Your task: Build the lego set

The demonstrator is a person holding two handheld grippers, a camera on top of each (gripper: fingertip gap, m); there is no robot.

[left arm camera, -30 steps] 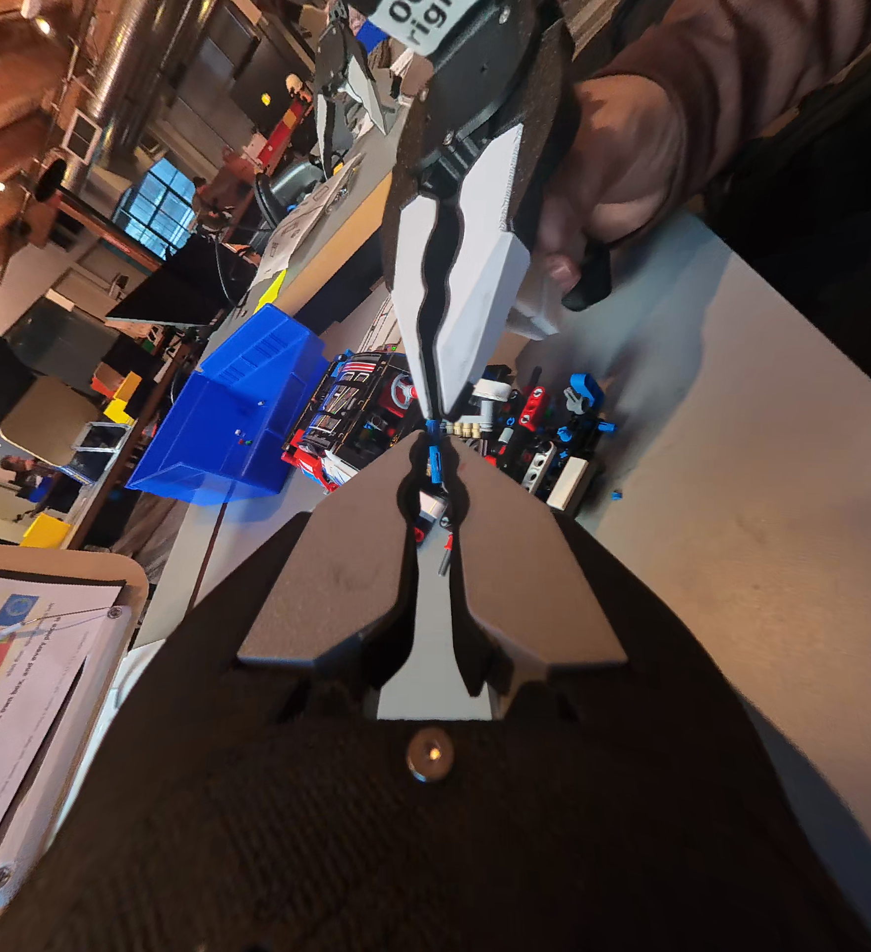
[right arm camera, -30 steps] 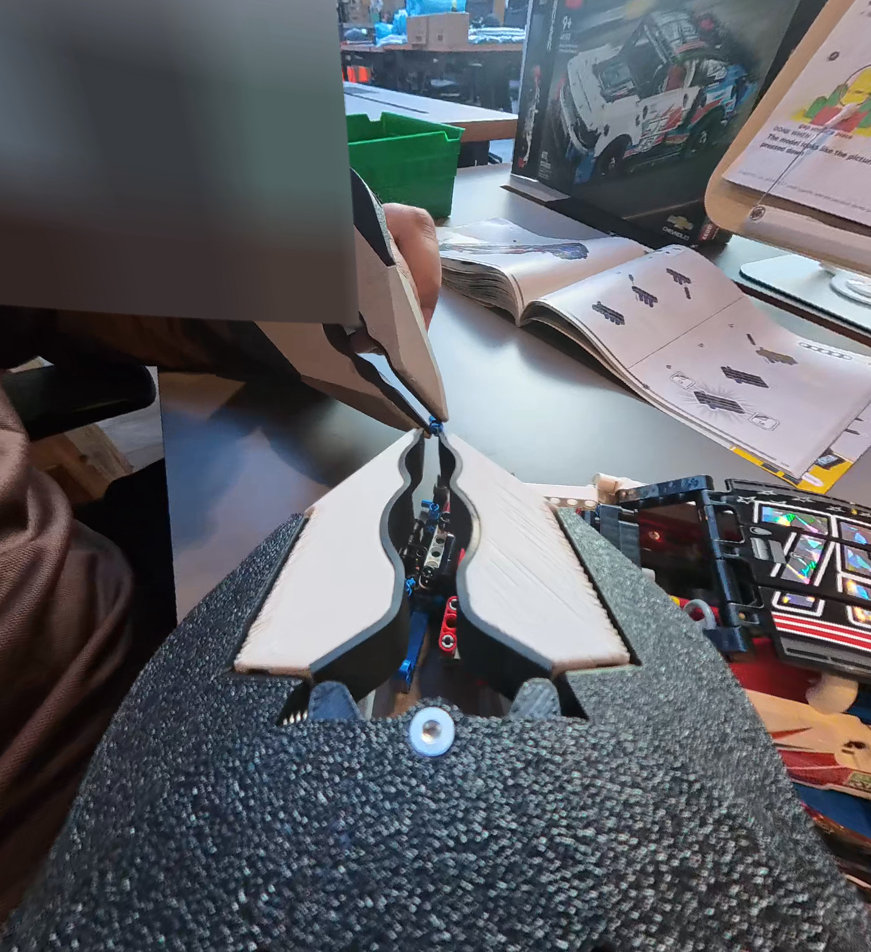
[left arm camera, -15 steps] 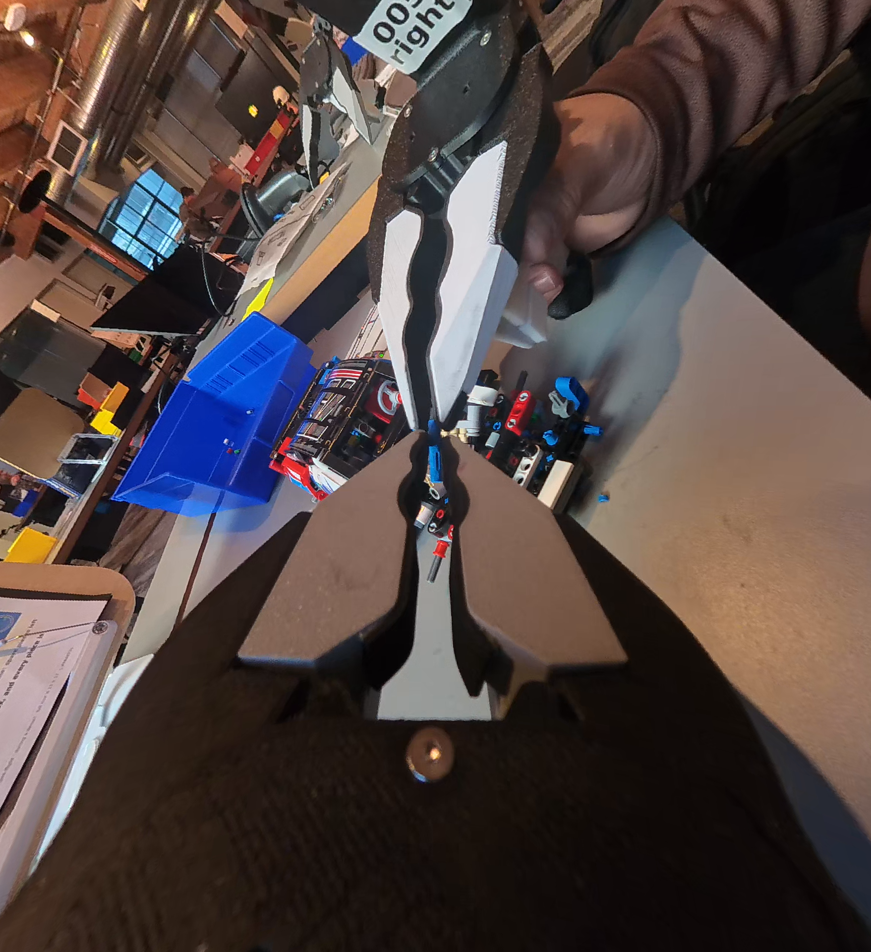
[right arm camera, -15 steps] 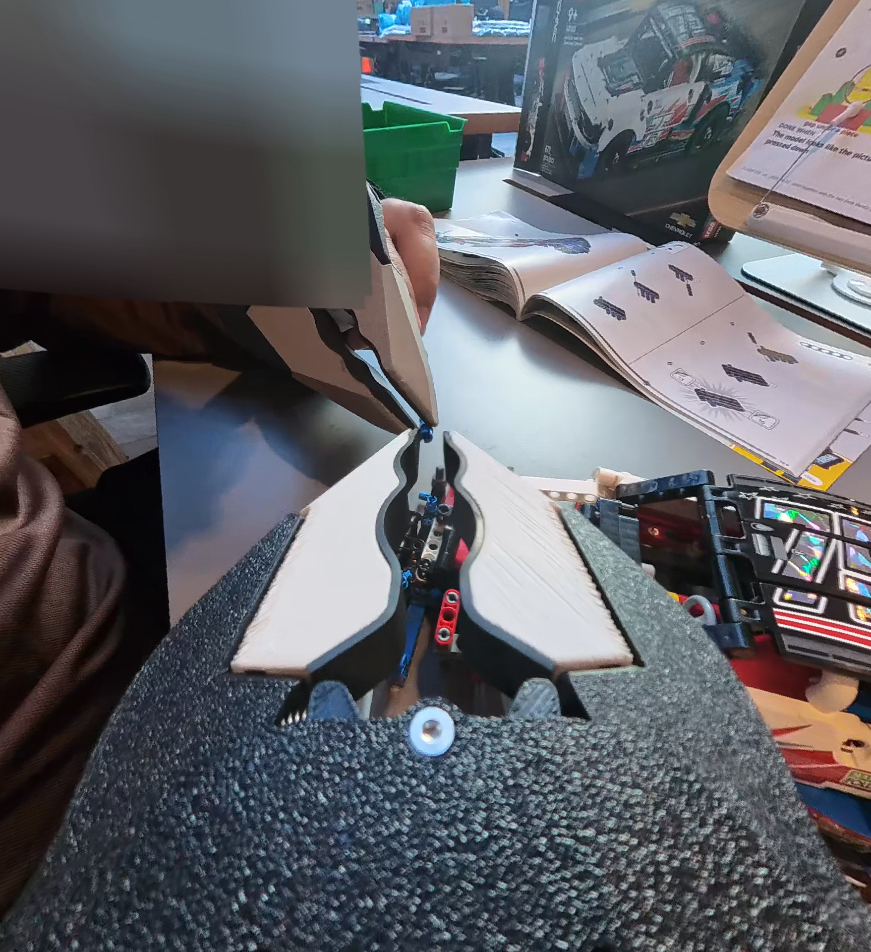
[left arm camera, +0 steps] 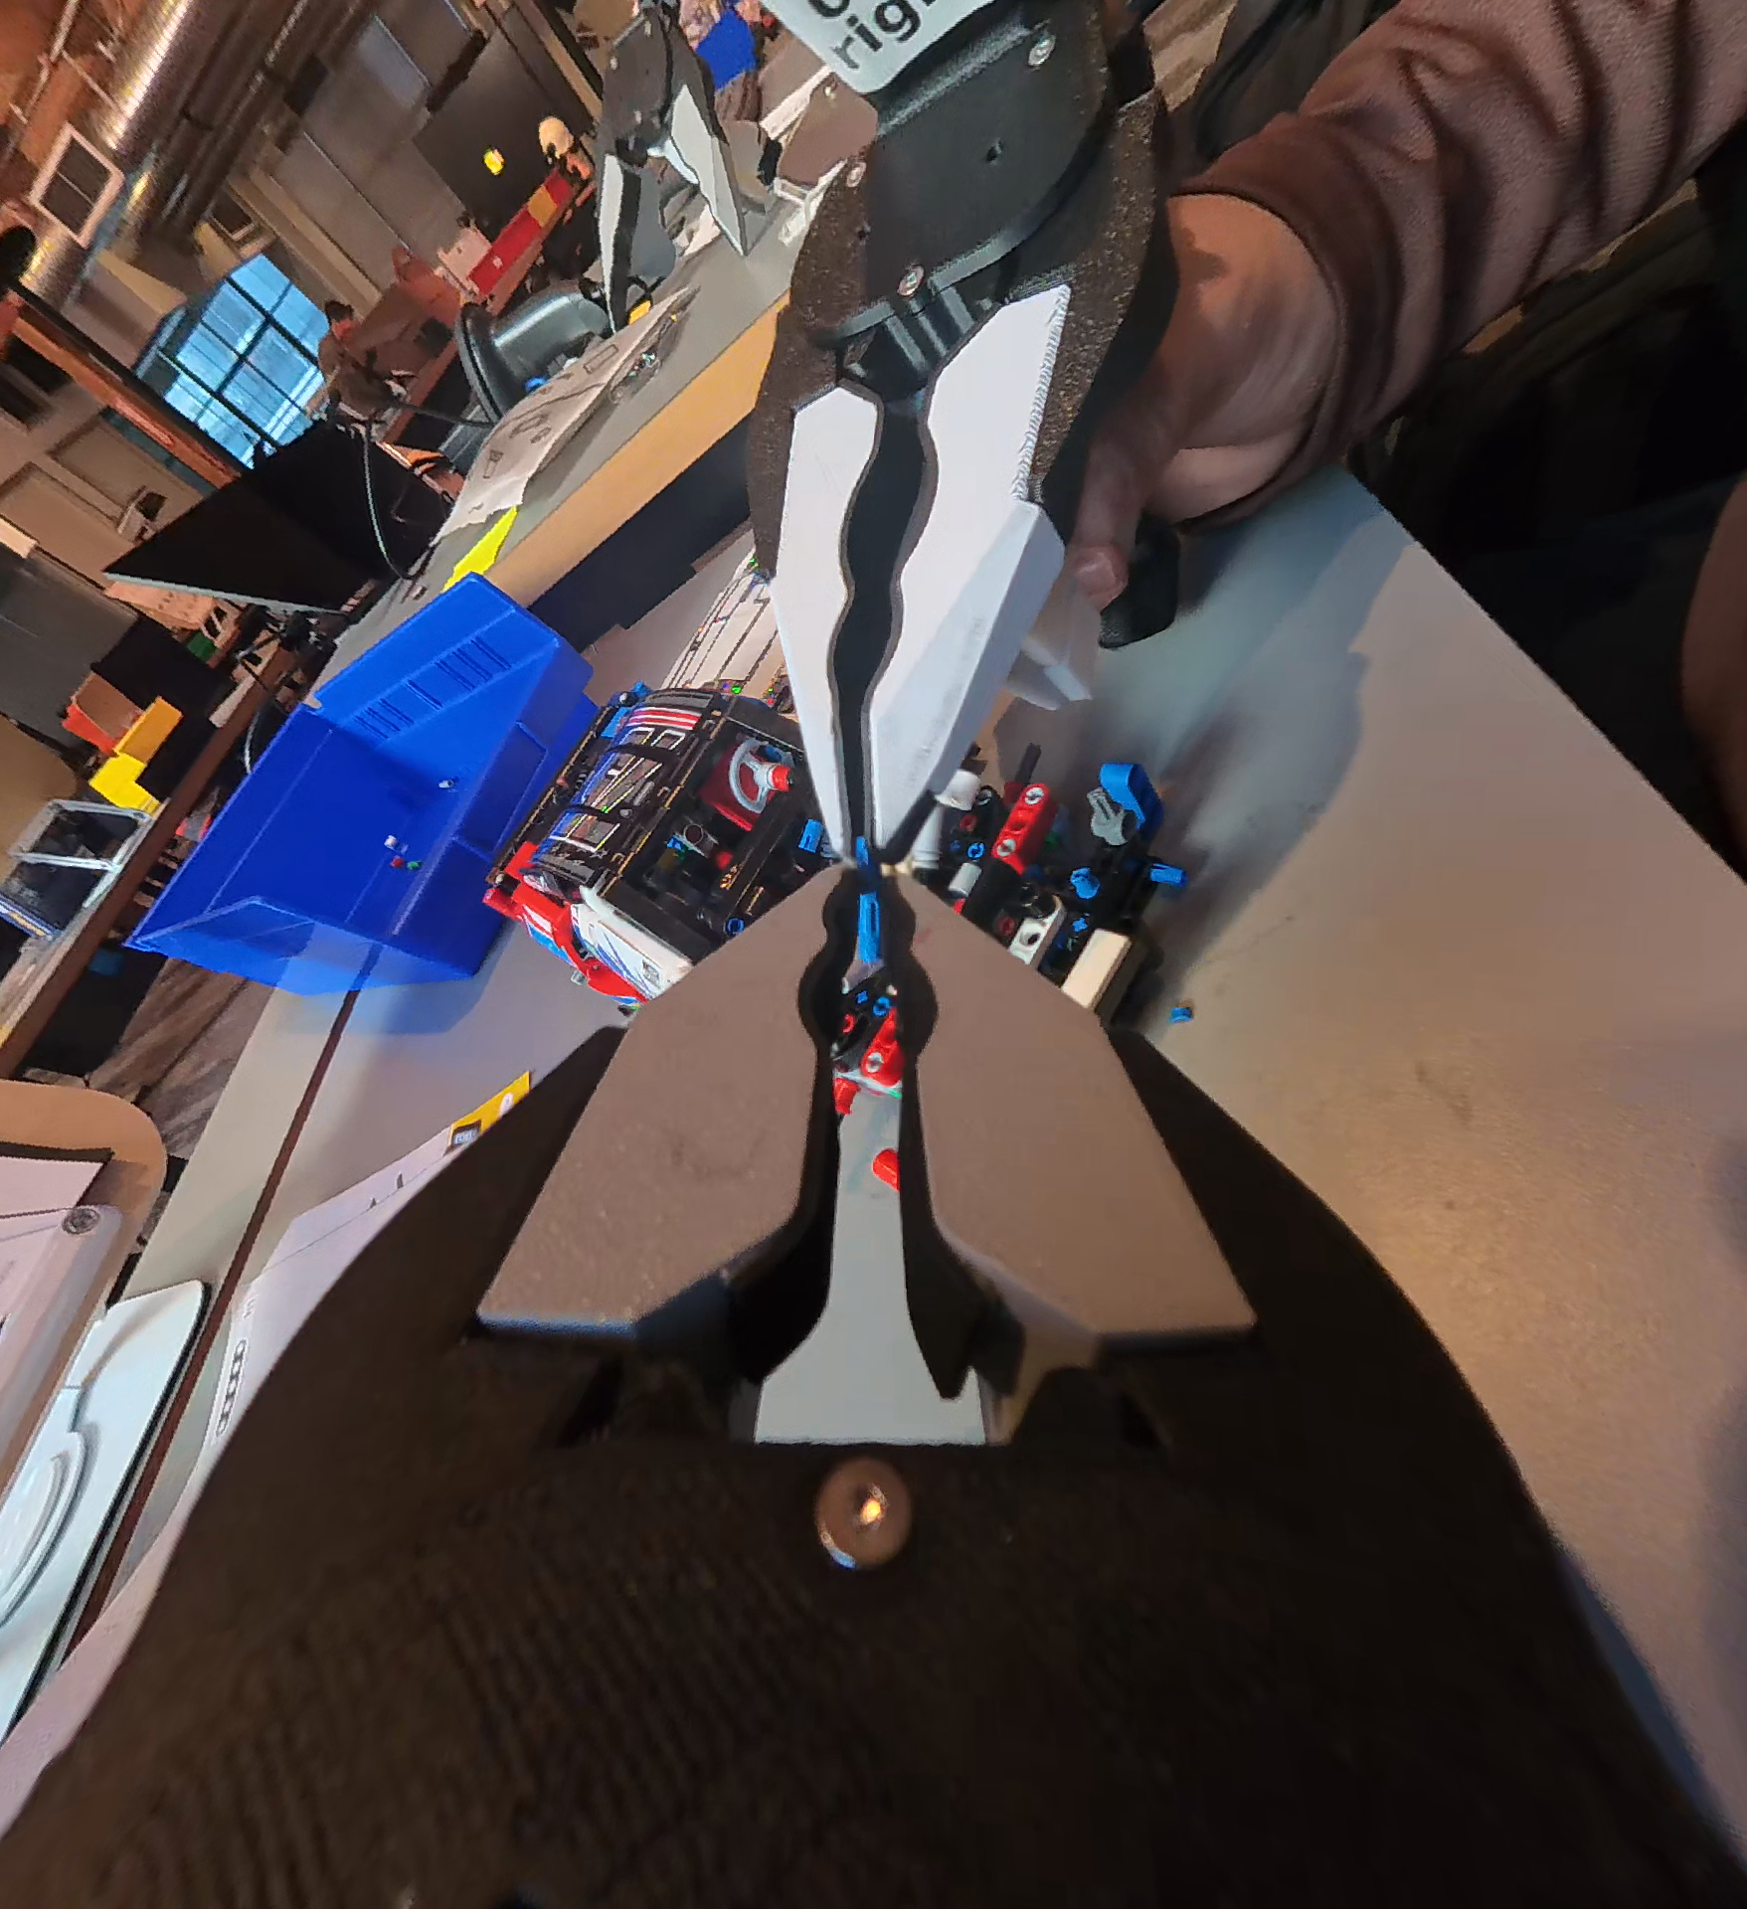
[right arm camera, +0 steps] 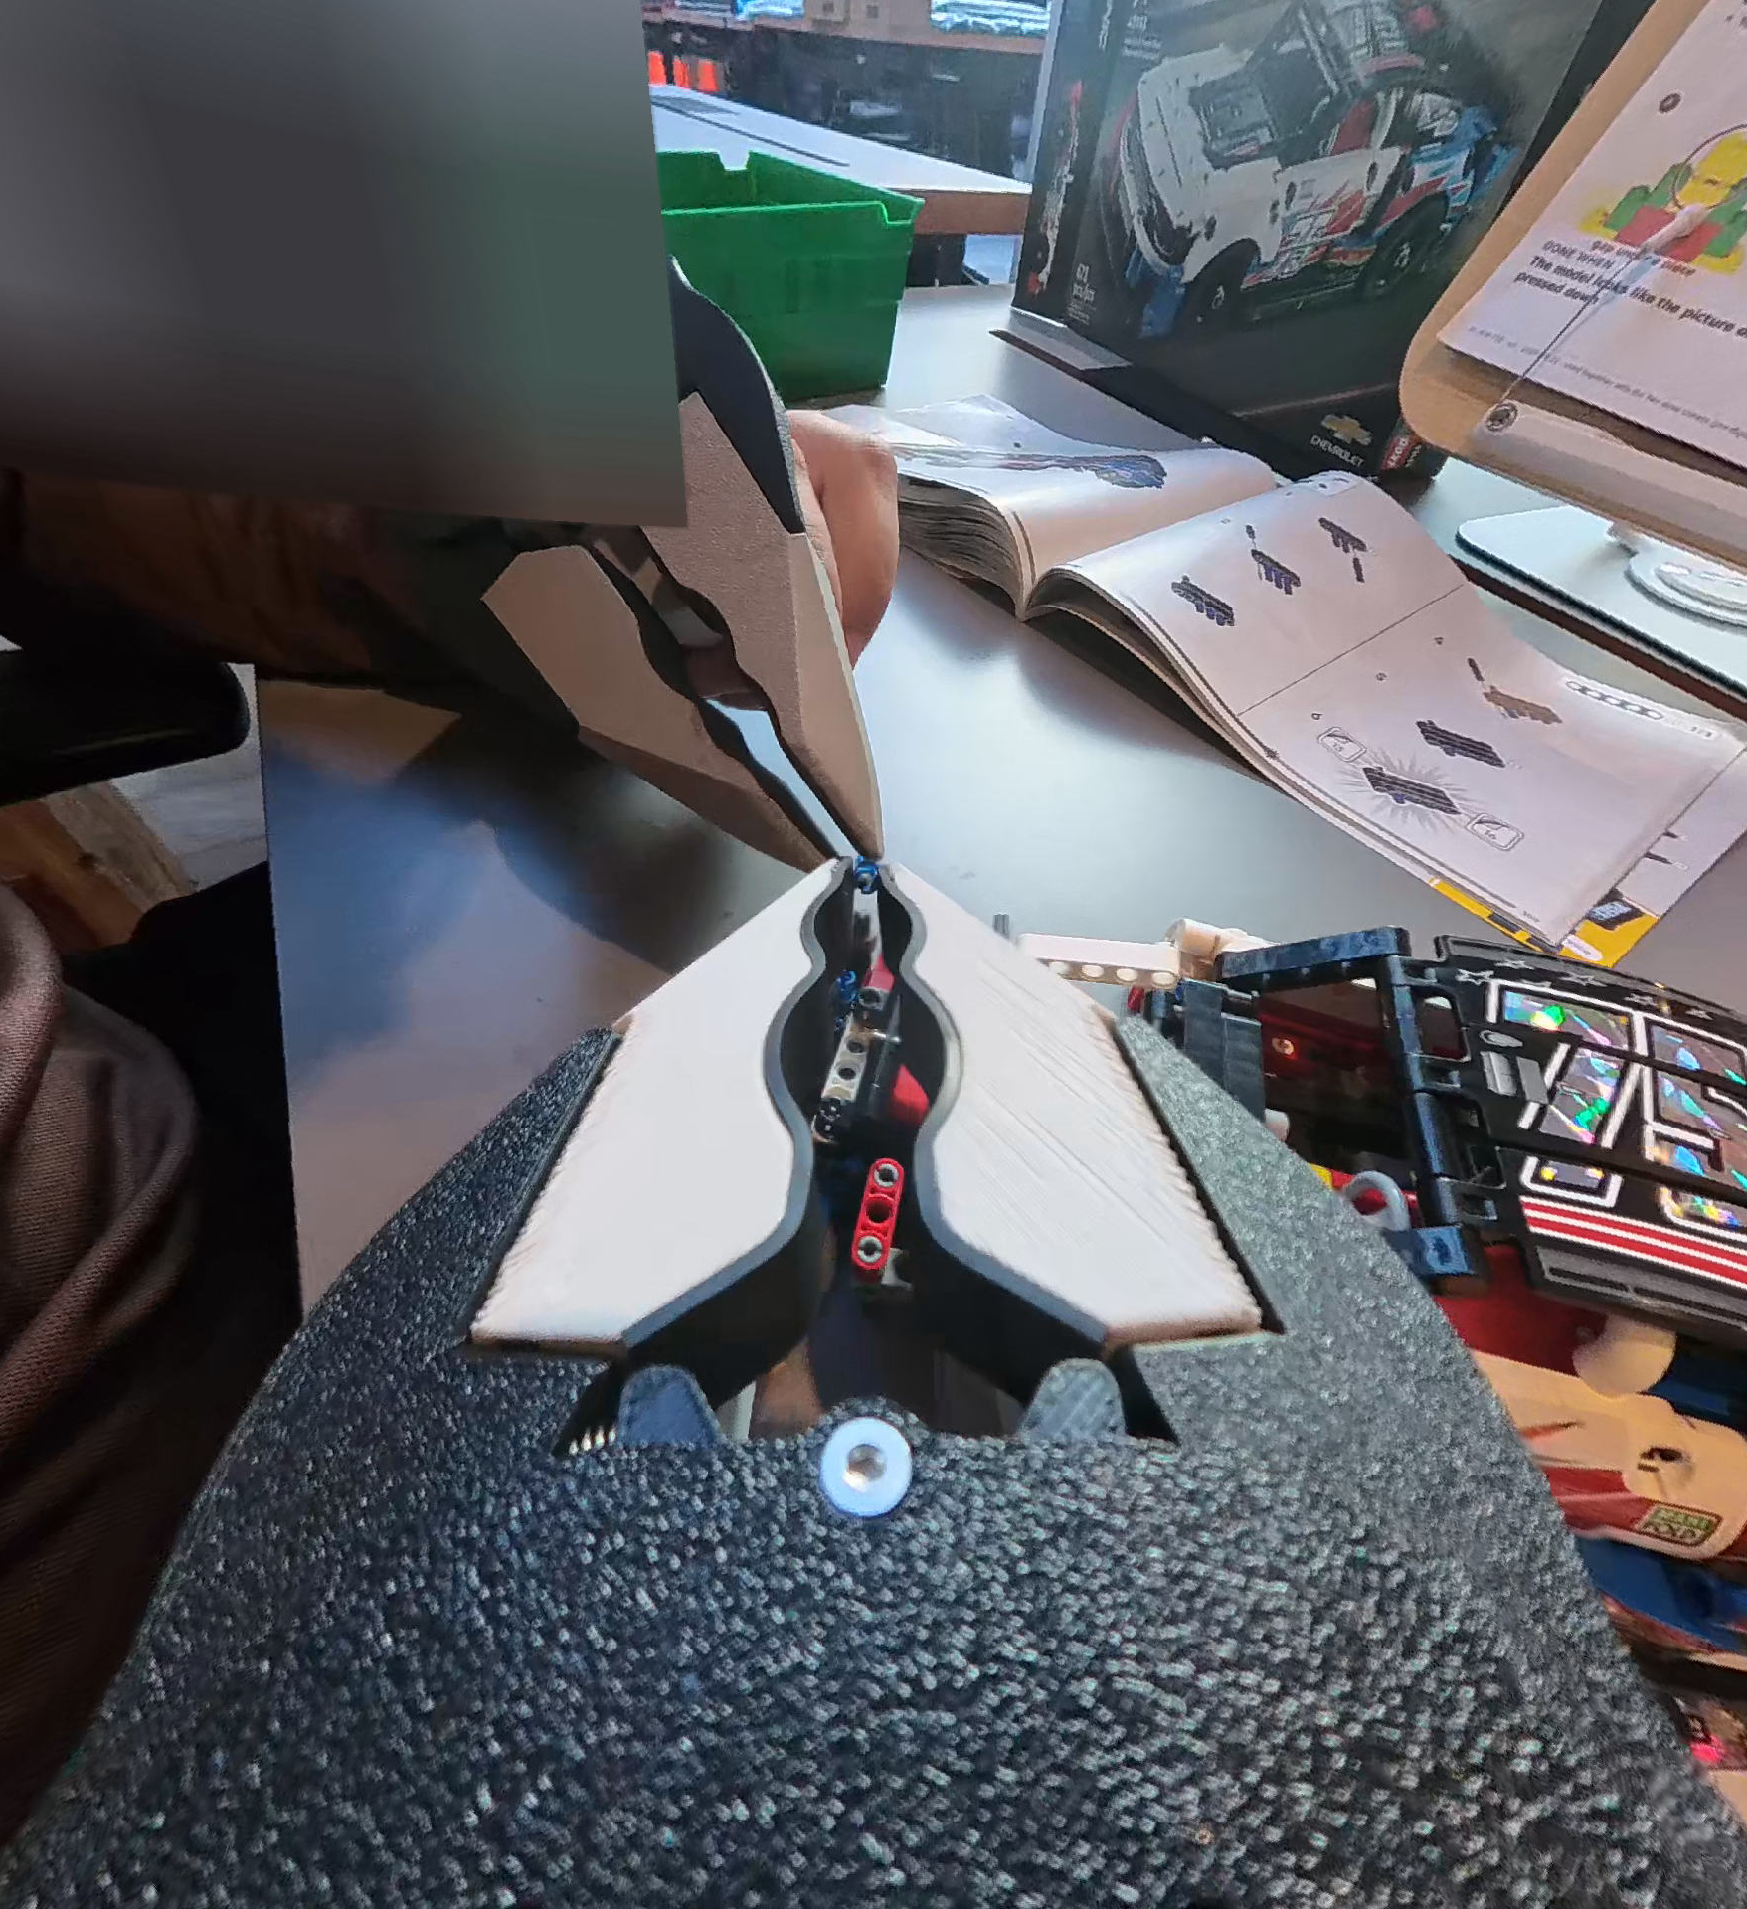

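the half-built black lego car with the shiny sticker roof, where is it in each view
Left wrist view: the half-built black lego car with the shiny sticker roof sits centre-left, beside the blue plastic bin.
Right wrist view: it lies at the right edge, below the open instruction booklet.
Shared landmark: the small blue pin where both tools meet.

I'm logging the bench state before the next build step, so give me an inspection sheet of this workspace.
Surface: grey table, marked but usable.
Job's things: part-built car model; small blue pin pinched between both grippers; open instruction booklet; set box.
Clutter: loose parts pile; stray blue piece; blue bin; green bin.
Grippers: left gripper shut on the pin; right gripper tip to tip with it, shut on the same pin.
Cables: dark cable on the far bench.
Surroundings: clipboard sheet; workshop benches behind.
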